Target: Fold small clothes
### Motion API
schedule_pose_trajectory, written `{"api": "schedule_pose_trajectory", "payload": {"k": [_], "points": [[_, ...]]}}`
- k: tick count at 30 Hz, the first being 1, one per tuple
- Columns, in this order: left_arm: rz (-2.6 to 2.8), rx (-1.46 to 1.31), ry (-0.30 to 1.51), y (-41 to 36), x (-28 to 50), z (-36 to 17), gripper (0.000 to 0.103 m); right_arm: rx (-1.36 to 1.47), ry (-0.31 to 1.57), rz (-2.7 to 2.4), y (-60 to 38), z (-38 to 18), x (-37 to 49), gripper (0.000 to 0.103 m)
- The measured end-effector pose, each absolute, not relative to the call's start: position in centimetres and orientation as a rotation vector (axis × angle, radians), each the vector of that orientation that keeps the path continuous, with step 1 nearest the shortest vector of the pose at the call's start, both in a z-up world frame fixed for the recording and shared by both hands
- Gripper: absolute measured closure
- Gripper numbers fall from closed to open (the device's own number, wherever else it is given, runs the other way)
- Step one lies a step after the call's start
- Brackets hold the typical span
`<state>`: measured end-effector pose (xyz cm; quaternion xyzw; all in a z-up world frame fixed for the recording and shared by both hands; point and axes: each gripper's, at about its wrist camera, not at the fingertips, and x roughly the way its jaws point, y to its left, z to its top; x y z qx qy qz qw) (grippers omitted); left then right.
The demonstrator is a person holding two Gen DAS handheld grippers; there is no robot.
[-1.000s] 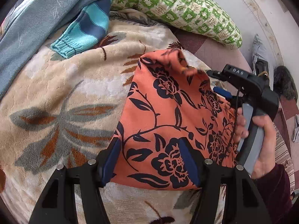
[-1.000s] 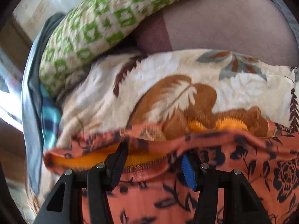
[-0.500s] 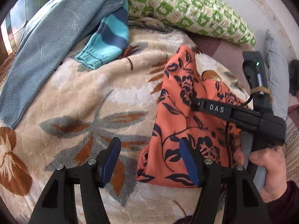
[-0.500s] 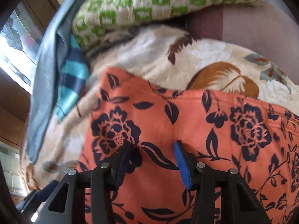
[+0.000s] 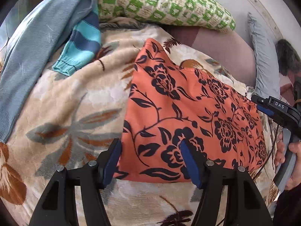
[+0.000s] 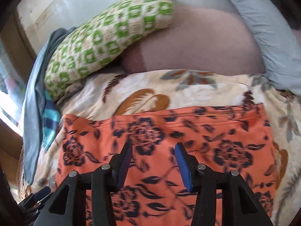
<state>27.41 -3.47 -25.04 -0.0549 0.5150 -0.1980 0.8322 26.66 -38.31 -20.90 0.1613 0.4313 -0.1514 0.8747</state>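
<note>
The orange cloth (image 5: 188,111) w/ black flowers & leaves lies flat on my bed blanket (image 5: 75,98), spread out smooth. It looks folded already, kind of a slanted box shape. One pointy corner sticks up toward the pillow end of the blanket. The bottom edge is straight & sits near my side of the blanket. The right edge goes close to the blanket's right side. From my other side, the same cloth (image 6: 188,131) fills the near part of the blanket (image 6: 188,86), & its far edge has a stitched hem running straight across. A bit of yellow shows along that hem. No big wrinkles, just soft bumps.
</note>
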Motion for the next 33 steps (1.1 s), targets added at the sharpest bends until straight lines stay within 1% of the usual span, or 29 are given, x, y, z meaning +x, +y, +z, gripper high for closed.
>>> {"api": "schedule_pose_trajectory", "payload": {"k": [3, 5, 6, 7, 8, 9, 12, 14, 16, 22, 25, 28, 30, 33], "points": [[-0.402, -0.043, 1.084, -4.9, 27.2, -25.2, 0.030, 0.358, 0.940, -0.435, -42.7, -22.8, 24.5, 0.052], [-0.407, -0.022, 1.094, -5.5, 27.2, -25.5, 0.021, 0.381, 1.004, -0.471, -44.8, -25.4, 23.8, 0.052], [-0.407, -0.002, 1.102, -5.7, 27.1, -25.7, 0.020, 0.382, 1.043, -0.489, -45.6, -26.8, 23.6, 0.052], [-0.402, 0.024, 1.111, -6.1, 27.1, -26.1, 0.019, 0.393, 1.065, -0.488, -46.0, -28.3, 23.5, 0.052], [-0.393, 0.054, 1.119, -6.4, 27.2, -26.6, 0.019, 0.395, 1.026, -0.481, -45.9, -28.9, 23.2, 0.052], [-0.382, 0.082, 1.123, -6.5, 27.2, -26.9, 0.019, 0.368, 0.991, -0.482, -45.6, -28.7, 23.0, 0.051], [-0.364, 0.113, 1.115, -6.9, 27.4, -27.1, 0.019, 0.307, 0.996, -0.487, -45.0, -28.1, 23.2, 0.051], [-0.364, 0.074, 1.108, -6.6, 27.7, -26.7, 0.019, 0.327, 0.983, -0.470, -45.1, -27.0, 23.0, 0.051], [-0.358, 0.032, 1.091, -6.1, 28.0, -26.1, 0.019, 0.344, 0.931, -0.457, -44.7, -25.1, 22.3, 0.051], [-0.318, -0.040, 1.048, -3.2, 28.6, -24.3, 0.019, 0.282, 0.834, -0.170, -36.4, -21.6, 23.3, 0.051], [-0.289, -0.112, 1.070, -0.8, 29.4, -24.5, 0.019, 0.280, 0.875, -0.034, -31.9, -22.8, 23.3, 0.051], [-0.221, -0.184, 1.114, 1.5, 30.0, -25.6, 0.019, 0.196, 1.052, 0.010, -28.7, -27.3, 23.8, 0.051], [-0.194, -0.211, 1.133, 2.3, 30.1, -26.2, 0.019, 0.149, 1.038, 0.008, -27.7, -28.1, 22.2, 0.051], [-0.203, -0.233, 1.142, 2.4, 29.6, -26.4, 0.019, 0.187, 0.954, 0.046, -28.4, -26.5, 18.6, 0.051]]}}
